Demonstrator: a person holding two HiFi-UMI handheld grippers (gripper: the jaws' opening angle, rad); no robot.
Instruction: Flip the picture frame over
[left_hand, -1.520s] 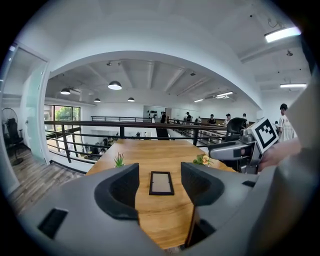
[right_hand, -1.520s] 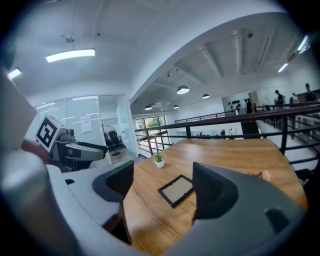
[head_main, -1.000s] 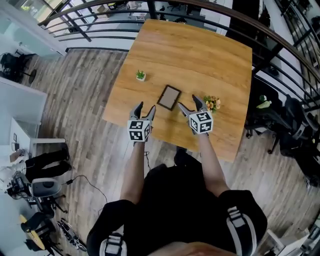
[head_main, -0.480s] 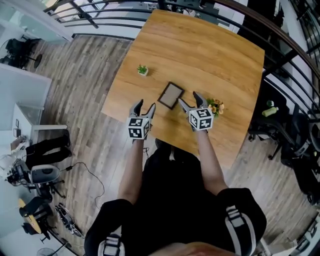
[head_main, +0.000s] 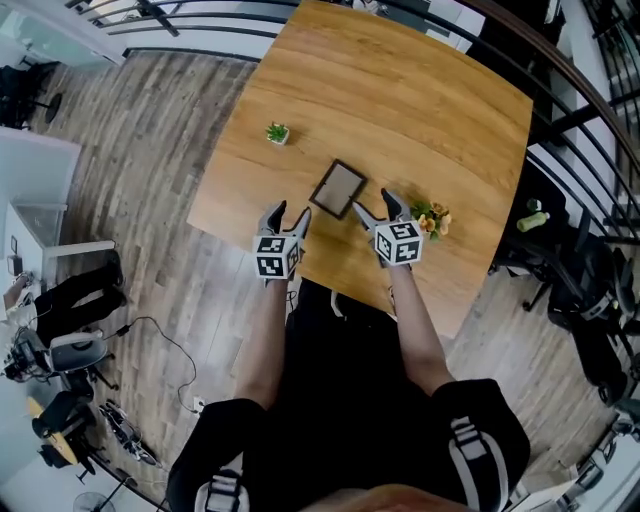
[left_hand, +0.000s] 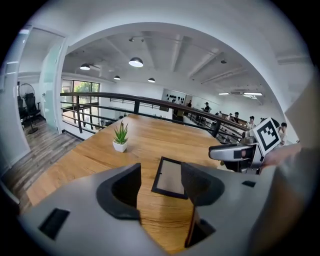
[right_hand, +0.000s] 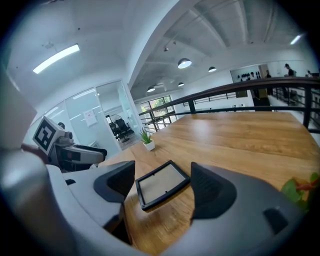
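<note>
Grippers first: your left gripper (head_main: 290, 211) hovers at the near-left side of the picture frame (head_main: 338, 188) and your right gripper (head_main: 373, 203) at its near-right side. Both are just short of it and touch nothing. Each has its jaws spread wide, and its own view shows only bare wood and the frame lying beyond the tips, so neither holds anything. This bracketing stance looks like a setup for catching an edge from either side, since a frame lying flat gives little purchase from above.

The frame lies flat on the wooden table (head_main: 400, 100), skewed to its near edge, with a pale panel up inside a dark border. I cannot tell whether that is front or back, and the flip is not yet begun.

Right of the frame, near your right gripper, sits a small bunch of flowers (head_main: 432, 218), close enough to brush. Beyond the frame to the left, well apart, stands a little potted plant (head_main: 277, 132), safely out of the way.
</note>
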